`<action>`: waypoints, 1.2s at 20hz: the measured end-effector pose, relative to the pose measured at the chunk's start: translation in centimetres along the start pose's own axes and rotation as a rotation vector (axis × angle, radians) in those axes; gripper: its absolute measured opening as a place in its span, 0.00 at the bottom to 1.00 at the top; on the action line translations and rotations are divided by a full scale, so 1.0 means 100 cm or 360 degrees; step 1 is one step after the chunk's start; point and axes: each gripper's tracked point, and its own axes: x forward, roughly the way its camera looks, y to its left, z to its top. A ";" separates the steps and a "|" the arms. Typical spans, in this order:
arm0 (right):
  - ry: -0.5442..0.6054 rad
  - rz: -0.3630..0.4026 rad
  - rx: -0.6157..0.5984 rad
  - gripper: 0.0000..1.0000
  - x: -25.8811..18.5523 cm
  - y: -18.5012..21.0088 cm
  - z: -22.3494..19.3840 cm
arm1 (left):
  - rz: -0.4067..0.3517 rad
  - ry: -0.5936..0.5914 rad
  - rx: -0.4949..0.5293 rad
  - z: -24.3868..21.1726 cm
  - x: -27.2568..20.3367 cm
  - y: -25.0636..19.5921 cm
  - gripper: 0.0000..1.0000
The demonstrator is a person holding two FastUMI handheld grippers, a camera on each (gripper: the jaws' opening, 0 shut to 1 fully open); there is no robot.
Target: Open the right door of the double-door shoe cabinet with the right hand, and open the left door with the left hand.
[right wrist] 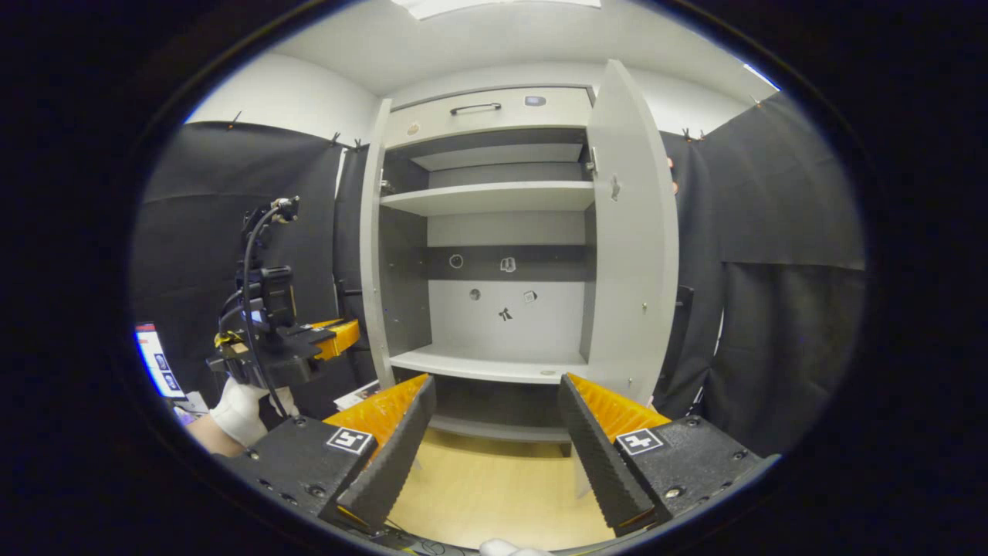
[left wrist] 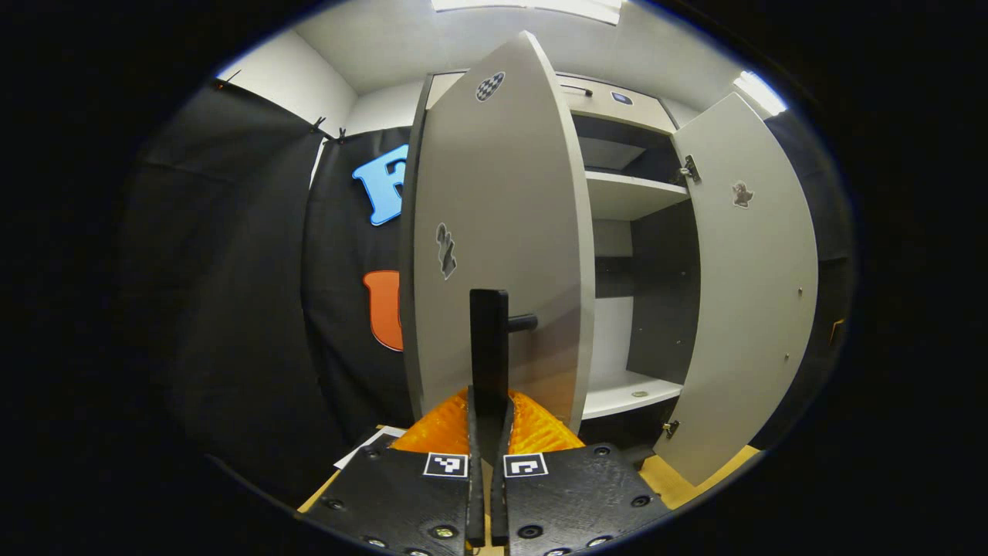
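The left hand-held gripper (left wrist: 488,455) is clenching the black bar handle (left wrist: 489,351) of the pale grey left door (left wrist: 494,232); the released right hand-held gripper (right wrist: 494,440) is idling. Pulling off-arc risks slipping.

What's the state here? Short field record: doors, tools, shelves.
left door: swung open, its black handle clamped in the left tool
right door: open, nothing holding it
left tool: shut on the handle, fingers pressed to both sides
right tool: open, facing the cabinet interior, touching nothing
shelves: no shoes visible; small stickers on the back panel
task: both doors look open
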 end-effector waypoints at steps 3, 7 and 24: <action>-0.0007 0.0010 -0.0001 1.00 0.001 0.003 0.001 | 0.0034 0.0006 0.0010 -0.002 -0.008 0.013 0.02; -0.0009 0.0020 0.0009 1.00 0.001 0.006 0.001 | 0.0073 0.0002 0.0020 -0.003 -0.017 0.030 0.02; 0.0019 0.0065 -0.0014 1.00 0.003 0.020 0.000 | 0.0049 -0.0012 0.0009 -0.010 -0.017 0.125 0.00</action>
